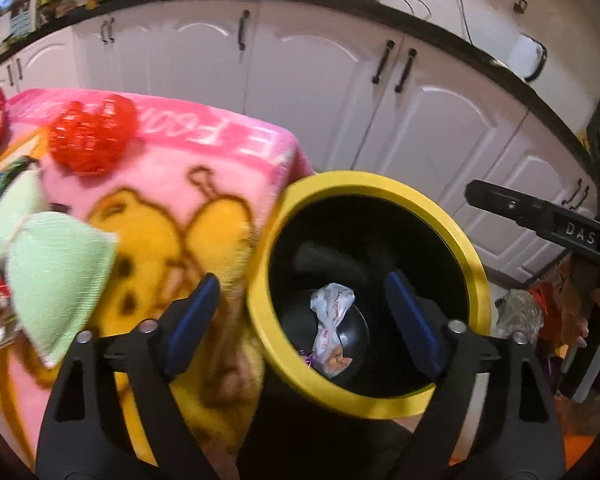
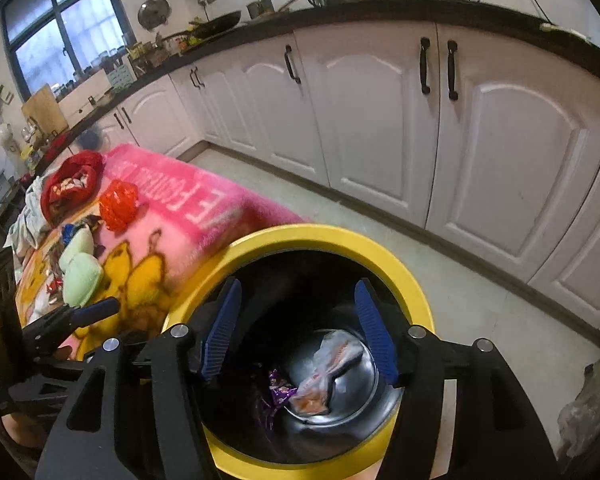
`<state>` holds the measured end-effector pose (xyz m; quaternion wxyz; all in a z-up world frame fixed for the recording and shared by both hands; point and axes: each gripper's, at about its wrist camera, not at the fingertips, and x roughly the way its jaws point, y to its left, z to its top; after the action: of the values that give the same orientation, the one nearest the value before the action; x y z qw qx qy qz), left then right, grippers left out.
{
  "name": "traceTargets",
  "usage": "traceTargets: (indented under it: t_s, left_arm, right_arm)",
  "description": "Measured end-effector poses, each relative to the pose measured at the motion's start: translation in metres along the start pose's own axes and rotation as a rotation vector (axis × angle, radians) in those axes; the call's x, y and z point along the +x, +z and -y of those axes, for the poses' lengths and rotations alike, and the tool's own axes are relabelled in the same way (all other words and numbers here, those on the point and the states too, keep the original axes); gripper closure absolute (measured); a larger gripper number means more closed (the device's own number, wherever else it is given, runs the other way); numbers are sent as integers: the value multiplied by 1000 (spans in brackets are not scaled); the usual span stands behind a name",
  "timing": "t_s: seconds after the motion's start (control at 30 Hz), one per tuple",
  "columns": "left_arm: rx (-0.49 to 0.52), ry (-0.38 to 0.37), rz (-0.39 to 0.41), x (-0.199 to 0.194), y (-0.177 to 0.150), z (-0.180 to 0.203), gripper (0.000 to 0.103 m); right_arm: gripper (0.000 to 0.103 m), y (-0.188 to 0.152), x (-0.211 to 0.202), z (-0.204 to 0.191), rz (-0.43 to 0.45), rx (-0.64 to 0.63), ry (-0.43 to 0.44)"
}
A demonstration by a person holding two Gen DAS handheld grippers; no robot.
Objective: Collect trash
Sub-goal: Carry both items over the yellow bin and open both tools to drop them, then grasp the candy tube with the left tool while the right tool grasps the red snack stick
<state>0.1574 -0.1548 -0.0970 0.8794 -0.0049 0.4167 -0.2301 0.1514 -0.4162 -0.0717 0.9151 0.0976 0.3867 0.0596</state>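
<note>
A yellow-rimmed bin [image 2: 324, 240] with a black inside stands on the kitchen floor against the edge of a table draped in a pink blanket [image 2: 204, 216]. The right gripper [image 2: 296, 328] hangs directly over the bin's mouth, its blue-padded fingers [image 2: 374, 332] spread wide with nothing between them. At the bottom of the bin lie a clear plastic wrapper [image 2: 332, 372] with orange print and, just beside it, a crumpled purple wrapper [image 2: 278, 390].

The left gripper [image 1: 300, 320] is also spread wide and holds nothing; one finger sits over the blanket [image 1: 172, 184], the other over the bin [image 1: 364, 184], so it straddles the rim. From this side the clear wrapper [image 1: 330, 320] shows plainly, while only a sliver of the purple wrapper [image 1: 310, 358] peeks out near the rim. This view also catches the black arm of the right gripper [image 1: 540, 220] reaching in from the right.

Only the right wrist view takes in the whole tabletop: a red crinkled wrapper [image 2: 118, 202], a red cloth bundle [image 2: 70, 186], two pale green pads [image 2: 82, 270] and small scraps around them, all well apart from the bin. It also shows the left gripper [image 2: 80, 316] low at the left edge, over the blanket. In the left view the red wrapper [image 1: 90, 134] and green pads [image 1: 56, 276] appear close and blurred. White cupboards [image 2: 380, 120] under a dark counter run behind.
</note>
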Motion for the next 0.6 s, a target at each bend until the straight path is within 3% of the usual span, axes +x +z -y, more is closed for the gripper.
traceTargets:
  t_s: [0.2, 0.6]
  left_arm:
    - [-31, 60, 91, -36, 6, -17, 13]
    - [-128, 187, 226, -100, 6, -71, 12]
  right_arm:
    - [43, 6, -12, -23, 41, -37, 30]
    - [43, 17, -20, -86, 68, -154, 122]
